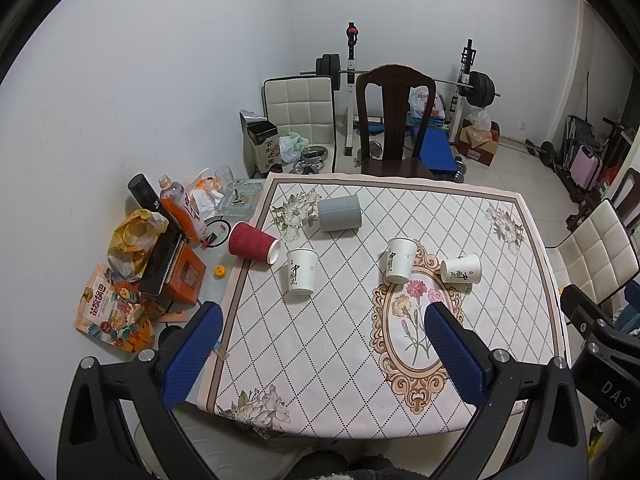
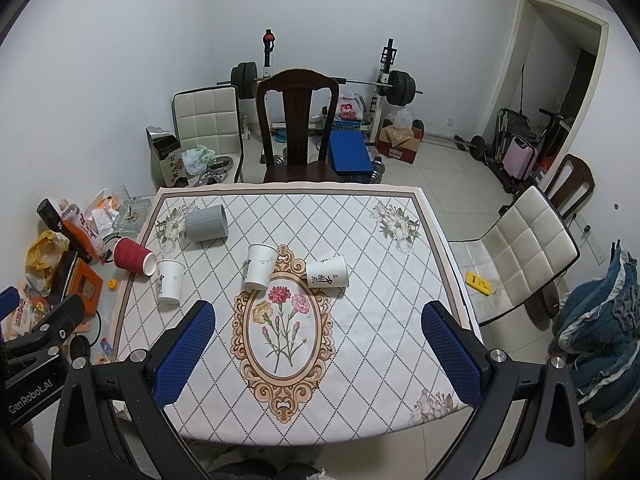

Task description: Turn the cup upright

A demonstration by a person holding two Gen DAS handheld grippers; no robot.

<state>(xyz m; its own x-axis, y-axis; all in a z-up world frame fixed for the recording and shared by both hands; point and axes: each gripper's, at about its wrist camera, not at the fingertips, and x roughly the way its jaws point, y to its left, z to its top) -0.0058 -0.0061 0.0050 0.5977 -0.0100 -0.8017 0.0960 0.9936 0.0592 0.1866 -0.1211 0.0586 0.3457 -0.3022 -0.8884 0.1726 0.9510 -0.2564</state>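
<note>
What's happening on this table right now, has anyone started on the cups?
Not yet. A person holds the left gripper and right gripper open above the near edge of the table, touching nothing. Five cups wait further back: a red cup on its side at the left edge, a grey cup and three white paper cups. The rightmost white one lies on its side; the other two stand mouth down.
</note>
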